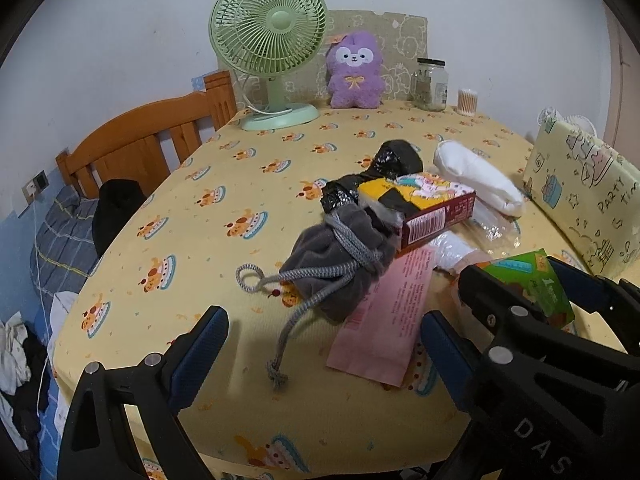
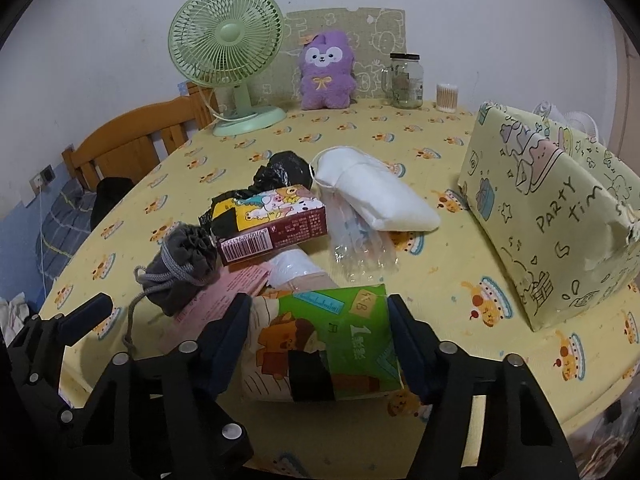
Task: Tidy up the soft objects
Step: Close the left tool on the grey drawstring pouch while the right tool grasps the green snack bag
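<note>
Green tissue pack (image 2: 324, 344) sits clamped between my right gripper (image 2: 318, 344) fingers; my left gripper (image 1: 324, 344) hangs wide open, holding nothing, over bare tablecloth (image 1: 224, 184) near the front edge.

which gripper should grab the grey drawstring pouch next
Left. The left gripper is open and empty, with the grey drawstring pouch just ahead. The right gripper is shut on the green tissue pack.

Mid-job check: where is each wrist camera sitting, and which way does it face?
Left wrist: low at the table's near edge, facing the grey pouch; shows the open left gripper and the right gripper.
Right wrist: beside it, facing the green tissue pack between the right gripper fingers; the left gripper shows at left.
Shared: the pile, fan, purple plush.
</note>
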Demonstrator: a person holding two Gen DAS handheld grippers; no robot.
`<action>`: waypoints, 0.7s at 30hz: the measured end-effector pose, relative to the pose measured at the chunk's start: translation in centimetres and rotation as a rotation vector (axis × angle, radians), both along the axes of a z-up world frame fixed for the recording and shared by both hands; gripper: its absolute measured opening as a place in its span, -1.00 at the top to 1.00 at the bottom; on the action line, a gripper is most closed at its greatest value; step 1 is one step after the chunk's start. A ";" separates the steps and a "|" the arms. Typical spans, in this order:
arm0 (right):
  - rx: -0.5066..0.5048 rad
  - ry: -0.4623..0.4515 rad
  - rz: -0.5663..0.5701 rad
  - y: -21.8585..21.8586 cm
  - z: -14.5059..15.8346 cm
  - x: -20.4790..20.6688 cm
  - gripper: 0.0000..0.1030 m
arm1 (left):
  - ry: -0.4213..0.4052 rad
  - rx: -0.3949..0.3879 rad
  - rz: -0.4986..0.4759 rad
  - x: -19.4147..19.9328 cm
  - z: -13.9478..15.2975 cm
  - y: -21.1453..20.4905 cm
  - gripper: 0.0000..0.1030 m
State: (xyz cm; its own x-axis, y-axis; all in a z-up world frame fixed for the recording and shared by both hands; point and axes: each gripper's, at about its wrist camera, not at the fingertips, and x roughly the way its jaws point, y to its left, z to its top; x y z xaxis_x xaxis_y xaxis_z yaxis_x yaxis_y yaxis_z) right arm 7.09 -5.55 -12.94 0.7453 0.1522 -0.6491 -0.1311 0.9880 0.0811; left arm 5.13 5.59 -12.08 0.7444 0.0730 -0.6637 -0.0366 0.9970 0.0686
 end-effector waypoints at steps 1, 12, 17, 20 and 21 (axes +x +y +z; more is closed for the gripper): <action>0.002 -0.004 -0.001 0.0 0.2 -0.1 -0.30 | -0.009 -0.001 0.000 0.0 0.3 0.0 -0.90; 0.021 -0.045 -0.028 -0.4 1.8 1.1 -0.28 | -0.035 -0.026 0.011 1.5 1.5 0.1 -0.78; 0.012 -0.040 -0.023 0.0 1.6 1.9 -0.28 | -0.026 -0.024 0.002 2.8 1.0 0.2 -0.63; 0.005 -0.038 -0.016 0.3 1.4 2.2 -0.28 | -0.004 -0.047 -0.004 3.4 0.5 0.4 -0.30; 0.006 -0.036 -0.015 0.3 1.4 2.4 -0.28 | 0.005 -0.069 -0.015 3.5 0.4 0.5 -0.28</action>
